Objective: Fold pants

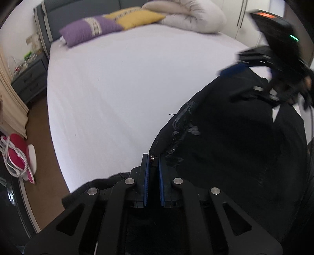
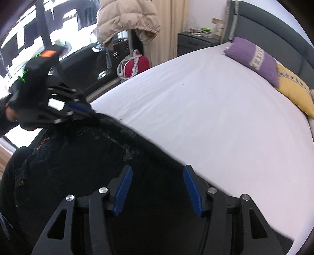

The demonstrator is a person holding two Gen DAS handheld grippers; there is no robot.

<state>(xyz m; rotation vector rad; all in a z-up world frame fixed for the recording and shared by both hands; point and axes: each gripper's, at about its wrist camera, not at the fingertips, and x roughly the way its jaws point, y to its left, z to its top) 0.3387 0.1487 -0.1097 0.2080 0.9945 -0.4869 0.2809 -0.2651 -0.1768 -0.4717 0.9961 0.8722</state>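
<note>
Black pants (image 1: 235, 147) lie at the near edge of a bed with a white sheet (image 1: 117, 88). My left gripper (image 1: 153, 158) is shut on a corner of the pants' waistband, where a metal button shows between the blue pads. The right wrist view shows the same left gripper (image 2: 78, 109) at the left, pinching the pants (image 2: 78, 166) and pulling the edge taut. My right gripper (image 2: 158, 167) stands open over the black cloth, and its blue pads (image 2: 123, 188) do not press on it. In the left wrist view the right gripper (image 1: 253, 72) hovers, blurred, at the far end of the pants.
A purple pillow (image 1: 88, 31), a yellow pillow (image 1: 135, 17) and a rolled white duvet (image 1: 192, 15) lie at the head of the bed. A grey nightstand (image 1: 29, 80) stands beside it. A red object with white cord (image 1: 17, 155) lies on the floor; a beige coat (image 2: 125, 17) hangs near the window.
</note>
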